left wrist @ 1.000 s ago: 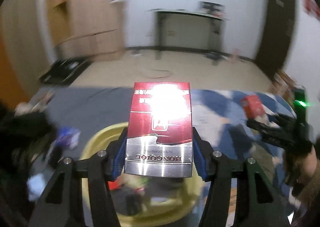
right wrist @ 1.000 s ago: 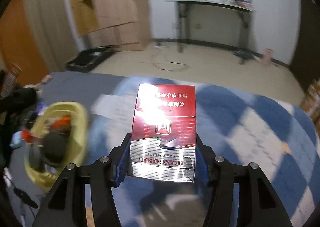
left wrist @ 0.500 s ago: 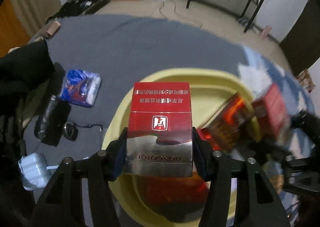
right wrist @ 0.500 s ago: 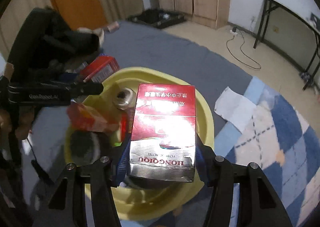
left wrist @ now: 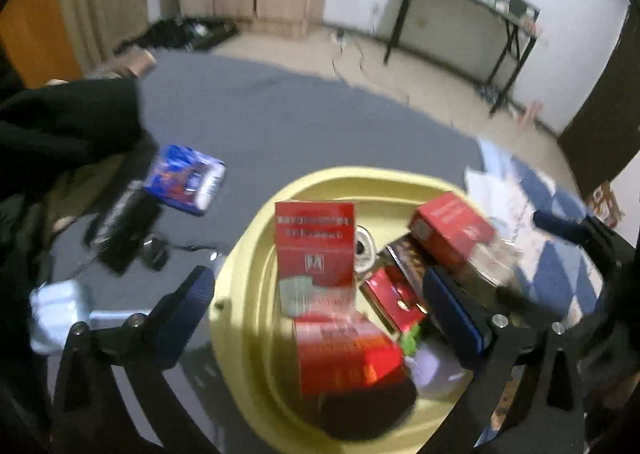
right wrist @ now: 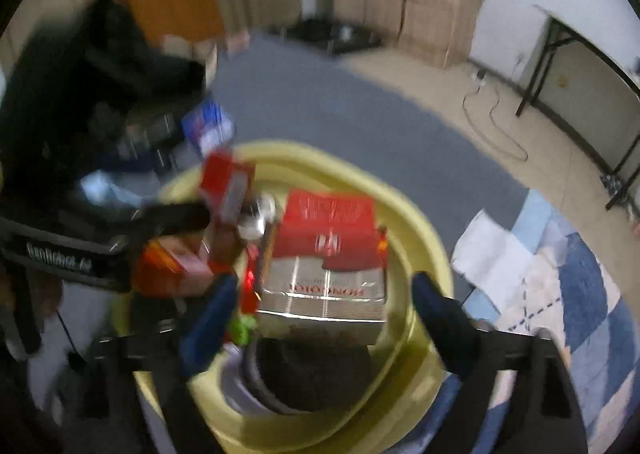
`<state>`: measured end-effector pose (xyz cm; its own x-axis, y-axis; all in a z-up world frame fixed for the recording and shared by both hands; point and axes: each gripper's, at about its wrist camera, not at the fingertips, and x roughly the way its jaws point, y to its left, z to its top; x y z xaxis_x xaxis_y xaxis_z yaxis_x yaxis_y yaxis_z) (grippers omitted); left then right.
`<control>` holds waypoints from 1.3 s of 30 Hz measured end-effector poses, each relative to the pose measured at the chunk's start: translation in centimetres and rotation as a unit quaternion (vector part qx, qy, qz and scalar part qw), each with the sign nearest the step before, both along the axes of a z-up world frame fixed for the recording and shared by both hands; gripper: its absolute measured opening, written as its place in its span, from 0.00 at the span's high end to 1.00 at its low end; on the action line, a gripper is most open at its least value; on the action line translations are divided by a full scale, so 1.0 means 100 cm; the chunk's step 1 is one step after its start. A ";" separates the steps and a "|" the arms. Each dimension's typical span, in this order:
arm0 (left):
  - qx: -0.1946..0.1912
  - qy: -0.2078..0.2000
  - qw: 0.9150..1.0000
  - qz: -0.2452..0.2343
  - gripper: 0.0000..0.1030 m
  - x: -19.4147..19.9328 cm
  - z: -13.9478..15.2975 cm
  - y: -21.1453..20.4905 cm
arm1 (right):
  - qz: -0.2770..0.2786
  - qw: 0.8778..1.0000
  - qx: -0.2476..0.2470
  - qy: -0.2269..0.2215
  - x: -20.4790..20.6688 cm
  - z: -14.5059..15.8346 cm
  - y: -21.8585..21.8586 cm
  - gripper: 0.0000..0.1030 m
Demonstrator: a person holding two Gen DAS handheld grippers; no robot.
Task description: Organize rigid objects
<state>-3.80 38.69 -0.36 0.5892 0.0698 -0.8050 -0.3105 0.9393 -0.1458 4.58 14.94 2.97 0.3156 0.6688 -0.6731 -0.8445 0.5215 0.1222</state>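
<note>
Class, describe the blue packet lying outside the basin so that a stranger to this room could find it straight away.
Start at the yellow basin full of red boxes on the grey mat. Look just beyond its rim, towards the pile of black items, where the blue packet lies on the mat. It is the only blue-and-white printed thing there; its neighbours are black or pale.

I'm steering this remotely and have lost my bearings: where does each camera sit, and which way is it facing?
Left wrist: on the left gripper, looking down along its open fingers into the yellow basin; the right gripper shows at its right edge.
Right wrist: on the right gripper, also open, looking down into the basin from the opposite side; the left gripper shows at left.
Shared: the basin, its red packs, and the blue packet.
</note>
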 end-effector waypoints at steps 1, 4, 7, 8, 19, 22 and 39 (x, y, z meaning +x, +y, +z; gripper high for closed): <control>0.008 -0.010 1.000 0.005 0.00 -0.012 0.006 -0.007 | -0.009 1.000 0.021 -0.010 -0.001 0.005 -0.012 0.00; 0.013 -0.037 0.999 0.021 0.00 -0.049 0.019 -0.039 | -0.012 0.997 0.055 -0.055 -0.009 0.008 -0.056 0.00; -0.021 -0.067 0.997 0.023 0.00 -0.077 0.016 -0.080 | 0.023 0.998 0.038 -0.047 -0.018 -0.011 -0.084 0.00; -0.032 -0.066 0.997 0.026 0.00 -0.086 0.011 -0.090 | 0.035 0.998 0.021 -0.046 -0.023 -0.022 -0.092 0.00; 0.060 0.023 0.997 0.048 0.00 -0.103 -0.108 -0.164 | 0.064 0.991 -0.107 -0.053 -0.060 -0.140 -0.087 0.00; 0.045 0.016 0.996 0.069 0.00 -0.091 -0.116 -0.151 | 0.066 0.994 -0.071 -0.049 -0.054 -0.144 -0.081 0.00; 0.057 0.019 0.995 0.080 0.00 -0.078 -0.119 -0.153 | 0.105 0.990 -0.069 -0.060 -0.042 -0.148 -0.065 0.00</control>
<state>-11.63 23.40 -12.30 0.5325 0.2524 -0.8079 -0.4603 0.8874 -0.0262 0.36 8.42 -11.85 0.2626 0.6316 -0.7294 -0.9399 0.3384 -0.0454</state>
